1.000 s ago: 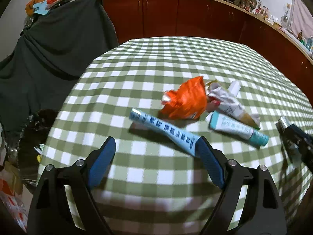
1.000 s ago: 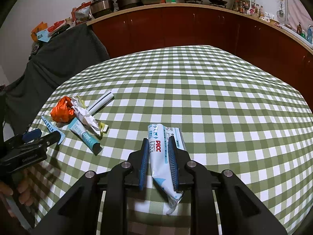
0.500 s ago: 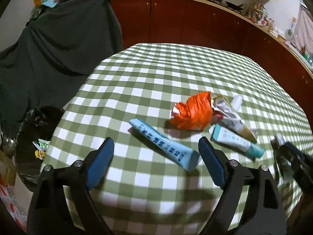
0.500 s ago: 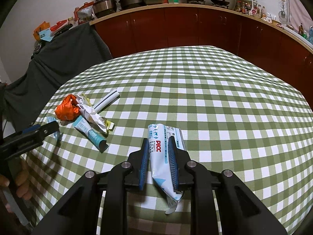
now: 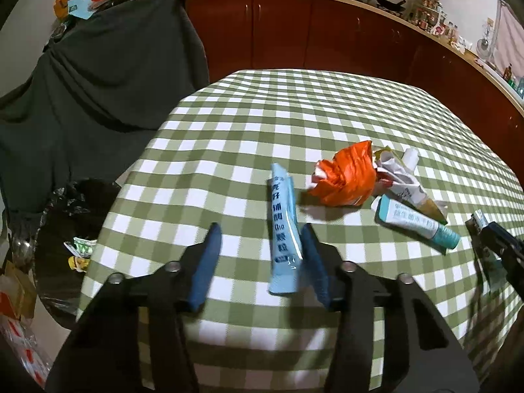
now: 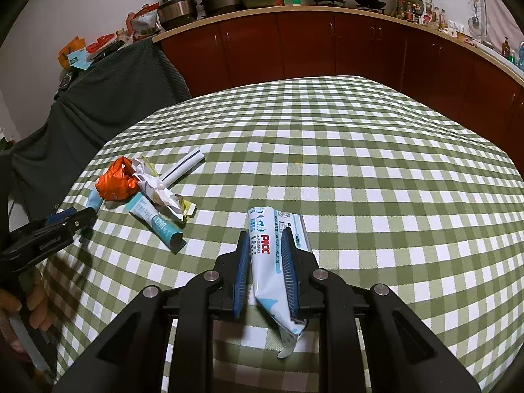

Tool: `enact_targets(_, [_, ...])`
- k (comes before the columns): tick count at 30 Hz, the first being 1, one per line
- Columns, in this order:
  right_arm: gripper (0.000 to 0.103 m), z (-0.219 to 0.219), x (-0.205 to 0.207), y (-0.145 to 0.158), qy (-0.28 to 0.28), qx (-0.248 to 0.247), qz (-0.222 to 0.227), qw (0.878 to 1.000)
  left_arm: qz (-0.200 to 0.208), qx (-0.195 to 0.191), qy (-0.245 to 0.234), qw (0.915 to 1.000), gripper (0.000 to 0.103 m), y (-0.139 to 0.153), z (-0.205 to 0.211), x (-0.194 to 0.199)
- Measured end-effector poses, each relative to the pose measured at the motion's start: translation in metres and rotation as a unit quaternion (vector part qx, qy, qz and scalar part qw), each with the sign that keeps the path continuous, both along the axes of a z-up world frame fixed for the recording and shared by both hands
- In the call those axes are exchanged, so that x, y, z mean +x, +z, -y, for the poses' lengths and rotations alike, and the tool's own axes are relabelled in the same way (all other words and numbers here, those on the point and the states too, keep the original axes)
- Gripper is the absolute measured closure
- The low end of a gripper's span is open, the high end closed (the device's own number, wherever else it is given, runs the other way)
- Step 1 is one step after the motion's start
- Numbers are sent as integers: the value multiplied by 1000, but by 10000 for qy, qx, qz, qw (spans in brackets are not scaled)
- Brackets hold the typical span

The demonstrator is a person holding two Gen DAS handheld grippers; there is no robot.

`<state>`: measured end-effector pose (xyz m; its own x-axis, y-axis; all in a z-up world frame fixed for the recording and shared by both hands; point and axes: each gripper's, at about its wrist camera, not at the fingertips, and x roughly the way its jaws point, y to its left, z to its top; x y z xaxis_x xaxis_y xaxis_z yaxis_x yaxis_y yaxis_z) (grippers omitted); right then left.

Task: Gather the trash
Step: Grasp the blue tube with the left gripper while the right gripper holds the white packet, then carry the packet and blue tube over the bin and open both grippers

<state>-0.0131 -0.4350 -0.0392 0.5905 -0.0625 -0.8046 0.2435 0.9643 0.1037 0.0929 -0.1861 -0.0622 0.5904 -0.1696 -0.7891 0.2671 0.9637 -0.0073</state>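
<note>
In the left wrist view, my left gripper (image 5: 260,252) is half open around a light blue tube (image 5: 283,229). The tube lies against the right finger, with a gap to the left finger. An orange wrapper (image 5: 347,177), crumpled white paper (image 5: 398,180) and a teal tube (image 5: 416,222) lie to the right on the checked tablecloth (image 5: 294,124). In the right wrist view, my right gripper (image 6: 265,262) is shut on a white PICC wet-wipe pack (image 6: 271,262) above the table. The left gripper (image 6: 49,232) shows at the left by the trash pile (image 6: 147,186).
A black-lined trash bin (image 5: 62,235) with a few scraps stands below the table's left edge. A chair under dark cloth (image 5: 98,75) stands behind it. Red-brown cabinets (image 6: 311,46) with pots on the counter run along the back.
My left gripper has narrowed from wide open and moved in around the light blue tube, which now points away along the fingers. The right gripper still holds the pack in place.
</note>
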Motion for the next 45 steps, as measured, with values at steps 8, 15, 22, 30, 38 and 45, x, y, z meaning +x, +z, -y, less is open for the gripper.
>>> enact_targets(8, [83, -5, -4, -1, 12, 10, 27, 10000, 129, 35, -241, 9996, 84, 0, -1, -5])
enact_targets(15, [90, -9, -7, -1, -9, 12, 76, 10000, 185, -7, -349, 9992, 85, 1, -3, -10])
enact_targets(22, [93, -13, -11, 3, -103, -14, 161, 9998, 323, 22, -325, 9989, 86, 7, -13, -18])
enact_targets(30, [95, -20, -17, 15, -198, -29, 347, 9992, 474, -47, -187, 9987, 86, 18, -37, -27])
enact_targets(38, [95, -45, -15, 34, -20, 68, 609, 9981, 709, -34, 105, 9974, 86, 32, -72, -37])
enact_targets(45, [95, -98, 6, 44, 519, 418, 865, 9940, 830, 67, 591, 9948, 86, 37, -124, -41])
